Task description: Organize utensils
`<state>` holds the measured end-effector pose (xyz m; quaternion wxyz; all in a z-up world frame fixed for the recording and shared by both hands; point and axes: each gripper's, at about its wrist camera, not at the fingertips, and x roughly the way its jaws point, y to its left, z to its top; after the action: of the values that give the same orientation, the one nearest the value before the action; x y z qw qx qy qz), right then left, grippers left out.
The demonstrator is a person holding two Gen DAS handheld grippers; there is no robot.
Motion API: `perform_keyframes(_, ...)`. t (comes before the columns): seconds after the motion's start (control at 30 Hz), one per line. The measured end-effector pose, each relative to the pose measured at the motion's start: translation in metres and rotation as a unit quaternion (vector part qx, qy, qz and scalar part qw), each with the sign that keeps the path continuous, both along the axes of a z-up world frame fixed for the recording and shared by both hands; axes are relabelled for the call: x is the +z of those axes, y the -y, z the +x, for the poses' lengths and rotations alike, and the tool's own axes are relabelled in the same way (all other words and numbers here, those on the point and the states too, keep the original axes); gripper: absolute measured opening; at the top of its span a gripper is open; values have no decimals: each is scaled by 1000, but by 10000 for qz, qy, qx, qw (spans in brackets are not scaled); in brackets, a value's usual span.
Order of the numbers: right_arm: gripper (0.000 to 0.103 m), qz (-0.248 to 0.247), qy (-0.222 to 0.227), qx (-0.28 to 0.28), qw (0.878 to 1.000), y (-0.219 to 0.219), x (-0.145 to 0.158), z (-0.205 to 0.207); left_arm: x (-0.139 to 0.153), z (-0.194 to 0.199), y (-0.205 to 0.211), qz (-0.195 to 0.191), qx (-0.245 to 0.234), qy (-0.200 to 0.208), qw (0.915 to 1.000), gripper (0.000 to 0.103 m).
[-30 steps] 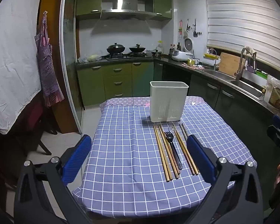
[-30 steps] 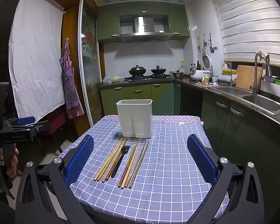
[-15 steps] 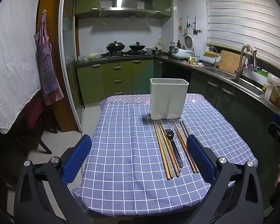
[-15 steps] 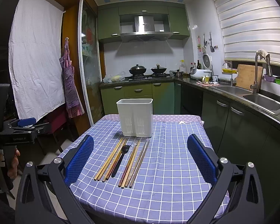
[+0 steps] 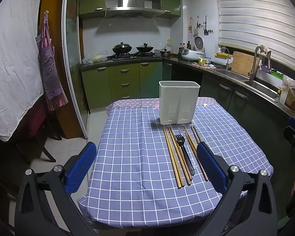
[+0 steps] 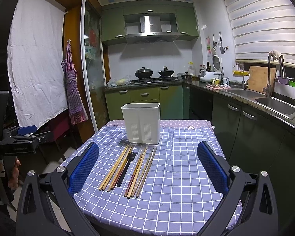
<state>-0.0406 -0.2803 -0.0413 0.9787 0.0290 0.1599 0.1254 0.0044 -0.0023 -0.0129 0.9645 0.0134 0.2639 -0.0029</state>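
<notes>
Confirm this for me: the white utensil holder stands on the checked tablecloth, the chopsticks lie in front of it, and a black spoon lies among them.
One thing is wrong: it is a black fork, not a spoon; the right wrist view shows its tines. The white utensil holder does stand on the checked tablecloth, with the chopsticks in front of it.

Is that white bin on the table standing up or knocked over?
Upright. The white bin stands on its base on the checked tablecloth, open rim facing up, behind the row of chopsticks. Whether anything is inside cannot be seen.

Blue-and-white checked cloth (image 5: pixel 139 157) on the desk, white holder (image 5: pixel 179 102), tan chopsticks (image 5: pixel 172 157), black fork (image 5: pixel 183 153), green cabinets (image 5: pixel 123 82), blue gripper pads (image 5: pixel 80 169).
</notes>
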Motion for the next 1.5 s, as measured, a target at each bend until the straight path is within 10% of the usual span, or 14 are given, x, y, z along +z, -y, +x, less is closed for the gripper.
perform_keyframes(1.5,99,13,-114,-6,9999,1,-7,8,-6,4,0,49,-10,-121,9999,97)
